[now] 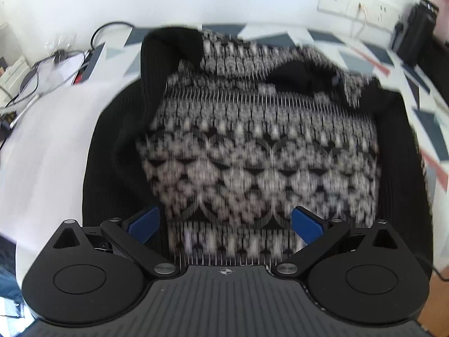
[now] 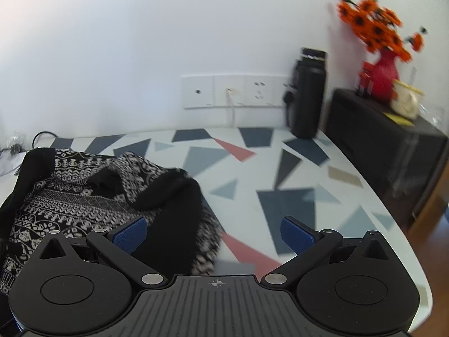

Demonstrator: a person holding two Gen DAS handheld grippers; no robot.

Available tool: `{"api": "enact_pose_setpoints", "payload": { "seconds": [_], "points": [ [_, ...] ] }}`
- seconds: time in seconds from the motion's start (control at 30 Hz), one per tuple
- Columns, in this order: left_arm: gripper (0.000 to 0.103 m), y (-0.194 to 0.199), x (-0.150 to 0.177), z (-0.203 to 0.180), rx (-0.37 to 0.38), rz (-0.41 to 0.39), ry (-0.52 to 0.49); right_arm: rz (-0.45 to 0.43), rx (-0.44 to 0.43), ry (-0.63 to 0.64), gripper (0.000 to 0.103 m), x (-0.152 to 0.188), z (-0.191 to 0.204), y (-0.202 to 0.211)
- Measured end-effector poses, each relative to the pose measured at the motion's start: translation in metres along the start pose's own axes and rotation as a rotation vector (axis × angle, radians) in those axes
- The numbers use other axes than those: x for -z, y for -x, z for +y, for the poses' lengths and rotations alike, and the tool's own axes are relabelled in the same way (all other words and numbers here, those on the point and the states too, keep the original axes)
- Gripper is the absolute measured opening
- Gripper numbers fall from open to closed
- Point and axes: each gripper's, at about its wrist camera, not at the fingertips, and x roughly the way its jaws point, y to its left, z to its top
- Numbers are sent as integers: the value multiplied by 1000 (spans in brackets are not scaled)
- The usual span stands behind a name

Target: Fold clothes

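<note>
While the black-and-white patterned sweater (image 1: 261,146) lies bunched on the table (image 2: 280,174) toward its left side, the left gripper (image 1: 224,224) hangs over the garment with jaws spread wide, holding nothing. The right gripper (image 2: 213,233), jaws equally wide, sits above the sweater's right edge. A black bottle (image 2: 308,95) stands at the far edge.

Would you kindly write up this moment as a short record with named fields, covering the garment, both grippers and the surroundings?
garment: black and white patterned sweater, bunched on the table, black sleeves draped over it
surface: table with a geometric print cloth
left gripper: open, over the sweater's near edge, gripping nothing
right gripper: open, at the sweater's right edge, gripping nothing
background: black bottle by the wall sockets; red vase of orange flowers on a dark cabinet
</note>
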Motion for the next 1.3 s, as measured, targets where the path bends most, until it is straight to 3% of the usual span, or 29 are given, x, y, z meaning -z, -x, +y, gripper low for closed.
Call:
{"api": "enact_pose_setpoints", "payload": {
  "seconds": [0.2, 0.53, 0.73, 0.93, 1.13, 1.23, 1.3],
  "points": [
    [102, 3, 36, -9, -30, 57, -2, 28, -1, -135, 102, 37, -41, 33],
    [102, 1, 76, -18, -56, 109, -3, 76, -25, -166, 102, 79, -52, 60],
    [103, -1, 76, -11, -23, 125, 0, 107, -16, -259, 102, 99, -68, 65],
    [103, -6, 68, -12, -37, 123, -4, 131, 8, -326, 102, 123, -86, 68],
    [103, -12, 62, -9, -33, 79, 37, 111, -137, -361, 101, 123, -84, 64],
    [103, -16, 60, -6, -39, 31, 75, 104, -193, -282, 91, 120, -65, 57],
    [103, -16, 63, -6, -37, 4, 56, 120, -234, -223, 76, 117, -50, 48]
  ]
}}
